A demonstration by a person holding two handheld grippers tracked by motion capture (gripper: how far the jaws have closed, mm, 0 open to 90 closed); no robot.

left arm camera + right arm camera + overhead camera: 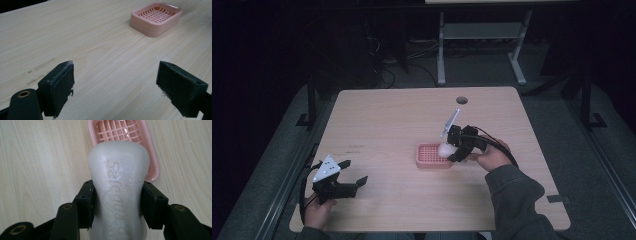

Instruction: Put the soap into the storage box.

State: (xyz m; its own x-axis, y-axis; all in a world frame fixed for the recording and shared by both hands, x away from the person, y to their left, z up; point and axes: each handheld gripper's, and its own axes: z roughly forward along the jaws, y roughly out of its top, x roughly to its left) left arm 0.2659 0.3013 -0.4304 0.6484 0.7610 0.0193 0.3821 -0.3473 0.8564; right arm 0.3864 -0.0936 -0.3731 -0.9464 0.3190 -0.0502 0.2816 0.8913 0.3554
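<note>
A white bar of soap (117,185) with raised lettering is clamped between the black jaws of my right gripper (117,205), which is shut on it. In the high view the soap (445,149) hangs just over the right end of a pink soap dish (430,156) near the middle of the table, with the right gripper (452,152) at the dish's right side. The slatted pink dish (125,132) lies right beyond the bar. My left gripper (354,175) rests at the table's near left, open and holding nothing. Between its spread jaws (115,87) lies bare wood, with the pink dish (156,18) farther off.
The light wooden table (387,125) has a round cable hole (461,100) near its far edge. Faint dark marks (40,70) show on the wood by the left gripper. Beyond the table stand a metal desk frame (482,40) and cables on a dark floor.
</note>
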